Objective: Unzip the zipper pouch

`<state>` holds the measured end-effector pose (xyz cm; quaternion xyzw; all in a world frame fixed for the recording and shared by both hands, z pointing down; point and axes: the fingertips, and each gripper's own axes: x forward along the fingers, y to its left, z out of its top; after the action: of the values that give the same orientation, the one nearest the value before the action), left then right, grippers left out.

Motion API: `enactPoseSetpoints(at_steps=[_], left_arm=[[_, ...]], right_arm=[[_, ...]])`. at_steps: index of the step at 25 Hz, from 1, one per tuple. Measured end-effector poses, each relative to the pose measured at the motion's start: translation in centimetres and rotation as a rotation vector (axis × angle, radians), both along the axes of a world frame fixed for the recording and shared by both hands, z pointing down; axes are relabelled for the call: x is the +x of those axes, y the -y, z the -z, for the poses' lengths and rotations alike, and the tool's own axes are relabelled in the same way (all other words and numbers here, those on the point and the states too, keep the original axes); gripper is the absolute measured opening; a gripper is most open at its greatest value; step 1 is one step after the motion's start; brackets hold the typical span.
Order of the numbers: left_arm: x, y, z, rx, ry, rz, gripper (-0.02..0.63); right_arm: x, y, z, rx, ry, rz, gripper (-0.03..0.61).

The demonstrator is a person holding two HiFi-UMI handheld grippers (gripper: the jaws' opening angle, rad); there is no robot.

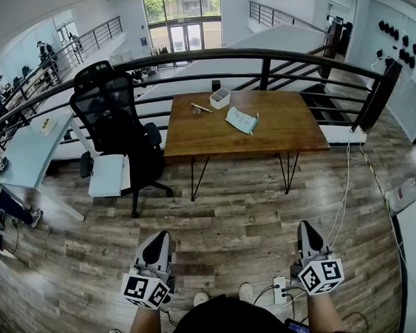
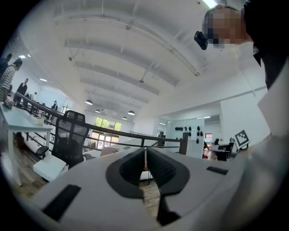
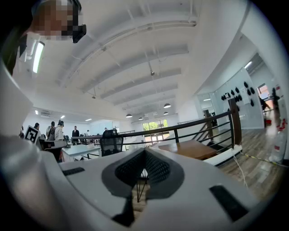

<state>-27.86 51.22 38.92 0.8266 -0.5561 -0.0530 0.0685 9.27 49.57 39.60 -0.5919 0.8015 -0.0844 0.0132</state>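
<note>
**Both claws clenched, pouch well ahead**

My left gripper [image 1: 158,236] and right gripper [image 1: 306,225] hang level over the floor [image 1: 231,217], each clenched shut on nothing. The pouch [image 1: 242,119] lies around the middle of the table [image 1: 193,139], well apart from both. A tray [image 1: 220,97] sits near its back edge, with a pen [image 1: 201,108] just left of it. A chair [image 1: 115,125] stands off the left edge and a railing [image 1: 258,55] runs behind.

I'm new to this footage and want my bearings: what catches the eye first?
A wooden table stands ahead with a pale blue pouch on it, a black office chair to its left. Low in front, the left hand-held gripper and right hand-held gripper are shut and empty, well short of the table.
</note>
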Motion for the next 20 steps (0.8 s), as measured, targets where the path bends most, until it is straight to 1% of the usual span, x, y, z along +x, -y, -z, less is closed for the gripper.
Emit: enactPoseSetpoints(at_steps=[3, 9, 13, 16, 20], left_arm=[[-0.3, -0.4, 0.1, 0.003, 0.018, 0.000, 0.023], [-0.4, -0.8, 0.0, 0.003, 0.017, -0.002, 0.023], [-0.1, -0.7, 0.1, 0.009, 0.023, 0.000, 0.023], [0.1, -0.8, 0.4, 0.017, 0.031, -0.002, 0.023], [0.2, -0.8, 0.7, 0.023, 0.025, 0.000, 0.023]], right_arm=[[0.5, -0.6, -0.2, -0.010, -0.016, -0.005, -0.008], [0.6, -0.8, -1.2, -0.029, 0.004, -0.010, -0.008], [-0.5, -0.5, -1.0, -0.016, 0.008, 0.037, -0.006], [-0.8, -0.4, -0.5, 0.003, -0.008, 0.039, -0.006], [-1.1, 0.1, 0.0, 0.015, 0.005, 0.045, -0.005]])
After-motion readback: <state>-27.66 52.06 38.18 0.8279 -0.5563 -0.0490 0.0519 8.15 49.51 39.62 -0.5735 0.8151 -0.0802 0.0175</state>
